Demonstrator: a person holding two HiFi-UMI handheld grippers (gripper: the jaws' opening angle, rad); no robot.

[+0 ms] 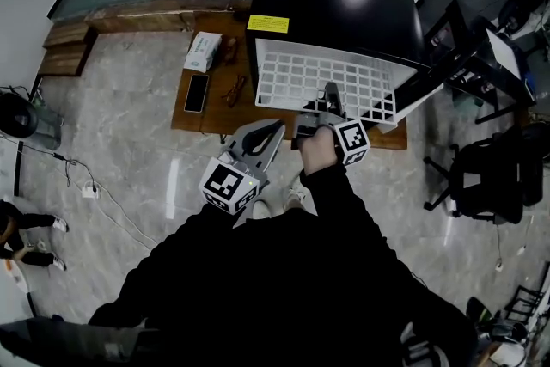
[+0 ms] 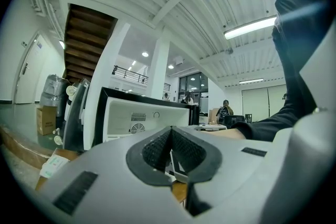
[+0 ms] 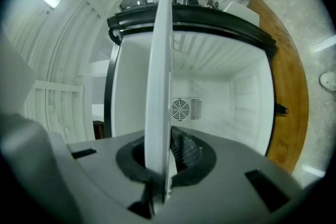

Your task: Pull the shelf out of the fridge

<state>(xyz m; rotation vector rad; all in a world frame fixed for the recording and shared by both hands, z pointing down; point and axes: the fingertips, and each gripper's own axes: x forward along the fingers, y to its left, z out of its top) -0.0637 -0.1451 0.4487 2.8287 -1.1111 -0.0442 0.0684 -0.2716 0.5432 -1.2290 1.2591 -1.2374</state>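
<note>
A small black fridge [image 1: 344, 0] stands on a low wooden table [image 1: 206, 120], its door swung open to the right. The white wire shelf [image 1: 322, 86] sticks far out of the fridge's front toward me. My right gripper [image 1: 329, 103] is shut on the shelf's front edge. In the right gripper view the shelf [image 3: 160, 76] runs edge-on between the pads, with the white fridge interior [image 3: 210, 97] and its fan grille behind. My left gripper [image 1: 262, 137] hangs shut and empty below the table's front edge; its view shows the fridge [image 2: 142, 118] from the side.
On the table left of the fridge lie a white box [image 1: 203, 50], a dark phone [image 1: 196, 92] and glasses [image 1: 235, 88]. A black office chair [image 1: 494, 176] stands at the right. Cables [image 1: 86, 185] trail over the marble floor at the left. People sit far back.
</note>
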